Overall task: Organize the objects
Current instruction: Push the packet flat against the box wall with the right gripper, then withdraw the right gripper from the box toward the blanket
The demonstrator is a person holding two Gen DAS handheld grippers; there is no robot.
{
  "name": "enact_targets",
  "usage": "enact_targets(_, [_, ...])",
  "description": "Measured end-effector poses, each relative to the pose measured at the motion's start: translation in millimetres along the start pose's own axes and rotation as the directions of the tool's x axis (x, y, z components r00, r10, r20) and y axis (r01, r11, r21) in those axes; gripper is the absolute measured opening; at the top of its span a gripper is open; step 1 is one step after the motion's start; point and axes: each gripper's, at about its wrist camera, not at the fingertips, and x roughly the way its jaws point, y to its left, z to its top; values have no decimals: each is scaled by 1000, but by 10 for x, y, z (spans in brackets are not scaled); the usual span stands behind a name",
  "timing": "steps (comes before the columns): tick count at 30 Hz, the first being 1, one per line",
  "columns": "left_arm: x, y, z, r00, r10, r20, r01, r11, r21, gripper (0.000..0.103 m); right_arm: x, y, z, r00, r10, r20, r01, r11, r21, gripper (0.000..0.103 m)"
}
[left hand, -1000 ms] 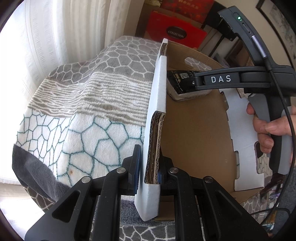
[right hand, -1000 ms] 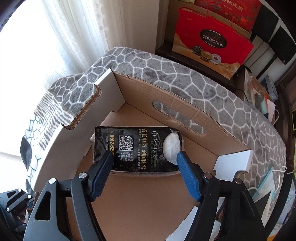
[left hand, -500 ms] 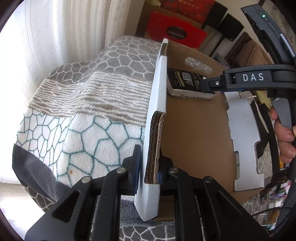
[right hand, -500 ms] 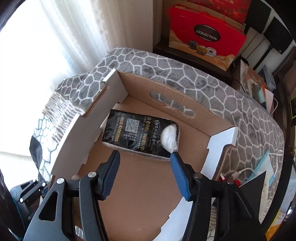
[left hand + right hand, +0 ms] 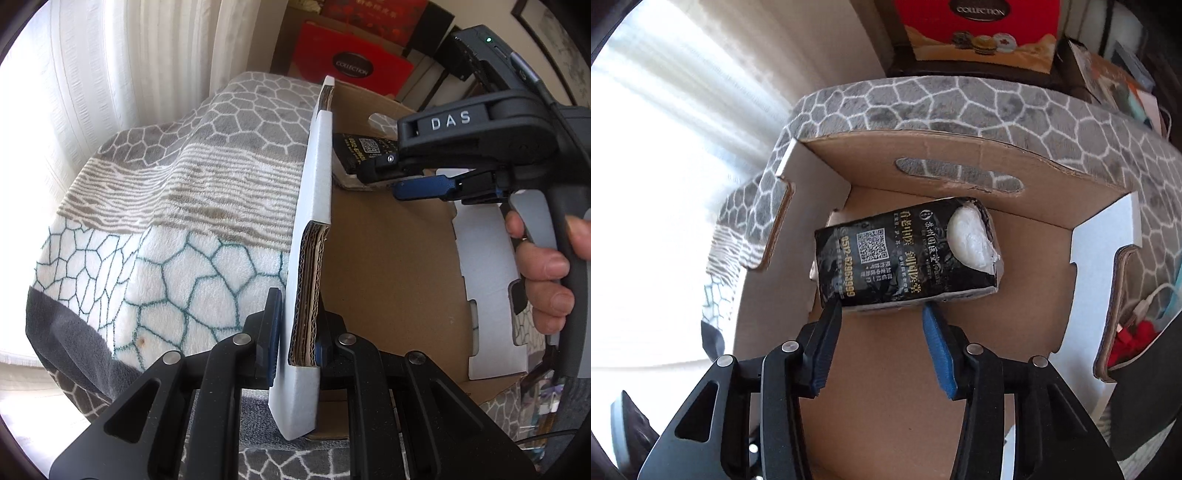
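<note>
A black pack [image 5: 905, 254] with a QR code and gold print lies on the floor of an open cardboard box [image 5: 960, 387], toward the far wall, just below the slot handle [image 5: 960, 173] cut in that wall. White tissue [image 5: 971, 240] shows through the opening on its top face, at the end to the right in the right wrist view. The pack sits slightly askew, its other end near the box's white-faced side flap [image 5: 816, 192].

The right gripper [image 5: 882, 314] hangs over the box just in front of the pack. Its jaws are closing, and nothing is between them; the tips sit at the pack's near edge, and whether they touch it cannot be told. From the left wrist view the same gripper [image 5: 410, 177] reaches in from the right, a person's hand [image 5: 546, 266] around its handle.

The left gripper [image 5: 295, 332] is clamped on the box's side wall [image 5: 314, 206], one pad on the white outer face and the other on the brown inner side, with the corrugated edge showing between them.

The box rests on a blanket [image 5: 177, 206] with a grey and white cell pattern. Behind it stands a red bag [image 5: 979, 33] marked COLLECTION, and a white curtain [image 5: 129, 66] hangs at the left.
</note>
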Motion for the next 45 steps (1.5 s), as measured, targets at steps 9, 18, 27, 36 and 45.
enact_targets(9, [5, 4, 3, 1000, 0, 0, 0, 1000, 1, 13, -148, 89, -85, 996, -84, 37, 87, 994, -70, 46])
enact_targets(18, [8, 0, 3, 1000, -2, -1, 2, 1000, -3, 13, -253, 388, 46, 968, -211, 136, 240, 937, -255, 85])
enact_targets(27, [8, 2, 3, 1000, -2, -1, 2, 1000, -3, 13, 38, 421, -46, 975, -190, 115, 217, 923, -317, 87])
enact_targets(36, [15, -3, 6, 1000, -4, -1, 4, 1000, -5, 13, 112, 410, -44, 943, -294, 155, 328, 900, -287, 89])
enact_targets(45, [25, -12, 6, 1000, -4, 1, 4, 1000, -5, 13, -119, 4, 177, 972, -181, 146, 190, 981, -47, 89])
